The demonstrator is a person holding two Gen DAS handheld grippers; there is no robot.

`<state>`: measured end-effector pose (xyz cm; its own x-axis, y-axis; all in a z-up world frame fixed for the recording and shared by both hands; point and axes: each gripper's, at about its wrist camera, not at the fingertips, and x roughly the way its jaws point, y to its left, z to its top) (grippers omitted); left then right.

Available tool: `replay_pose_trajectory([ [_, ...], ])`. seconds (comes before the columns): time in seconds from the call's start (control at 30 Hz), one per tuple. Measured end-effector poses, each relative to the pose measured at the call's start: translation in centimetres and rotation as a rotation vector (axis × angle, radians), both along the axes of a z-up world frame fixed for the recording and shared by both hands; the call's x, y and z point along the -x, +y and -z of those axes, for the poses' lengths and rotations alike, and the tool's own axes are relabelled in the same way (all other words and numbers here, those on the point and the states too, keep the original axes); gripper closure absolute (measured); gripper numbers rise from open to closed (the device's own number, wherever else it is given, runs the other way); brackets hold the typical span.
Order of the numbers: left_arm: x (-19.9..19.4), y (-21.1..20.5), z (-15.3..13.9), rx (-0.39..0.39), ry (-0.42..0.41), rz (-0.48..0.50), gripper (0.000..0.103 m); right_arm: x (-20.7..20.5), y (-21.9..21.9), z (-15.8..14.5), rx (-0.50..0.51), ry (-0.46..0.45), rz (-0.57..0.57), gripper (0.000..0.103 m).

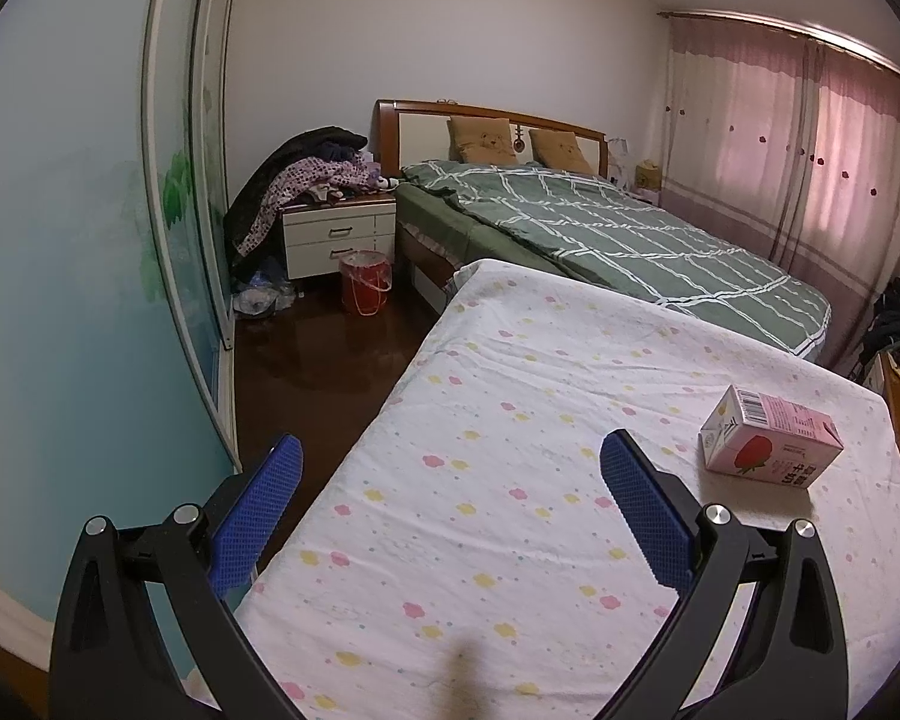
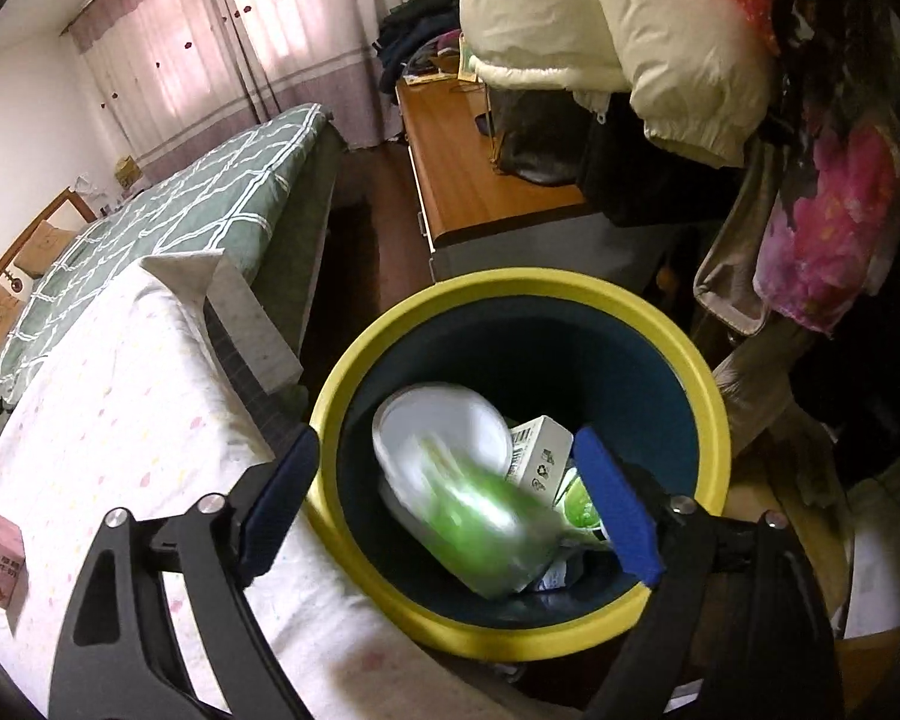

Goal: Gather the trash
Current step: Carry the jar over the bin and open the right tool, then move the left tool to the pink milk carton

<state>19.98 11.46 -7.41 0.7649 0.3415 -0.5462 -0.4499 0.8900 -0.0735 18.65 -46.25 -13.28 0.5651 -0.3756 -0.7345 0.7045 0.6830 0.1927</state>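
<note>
My right gripper [image 2: 447, 444] hangs open over a round bin with a yellow rim [image 2: 510, 288] and a dark inside. A green and white cup [image 2: 480, 516] shows blurred inside the bin, below the jaws and touching neither pad. A white carton [image 2: 537, 450] and other wrappers lie beside it in the bin. A pink milk carton [image 1: 771, 438] lies on its side on the flowered sheet [image 1: 510, 420], to the right of my left gripper [image 1: 453, 444], which is open and holds nothing. The same pink milk carton [image 2: 0, 564] appears at the far left of the right wrist view.
The bin stands against the flowered bed's edge. A wooden desk [image 2: 480, 180] and hanging coats [image 2: 660, 30] crowd its far side. A green checked bed [image 1: 630, 240], a white nightstand [image 1: 336, 237] and a red bucket [image 1: 364, 282] stand beyond, with dark floor between.
</note>
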Motion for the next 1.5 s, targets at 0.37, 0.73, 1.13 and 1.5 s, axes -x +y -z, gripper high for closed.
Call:
replay_pose_trajectory([
  [0.37,-0.7,-1.7,0.3,-0.037,0.025,0.062,0.005,-0.2,0.8,-0.6,0.032,-0.004,-0.018,0.019],
  [0.73,-2.6,-7.9,-0.8,-0.043,0.103,0.312,0.005,-0.4,0.8,-0.5,0.017,-0.021,-0.05,0.019],
  [1.13,-12.1,-7.9,1.1,-0.106,0.228,0.266,0.005,-0.8,0.7,-0.3,-0.013,-0.034,-0.092,0.018],
  [1.5,-11.9,-12.8,2.2,-0.101,0.265,0.456,0.005,-0.9,0.7,-0.2,-0.023,-0.039,-0.101,0.016],
])
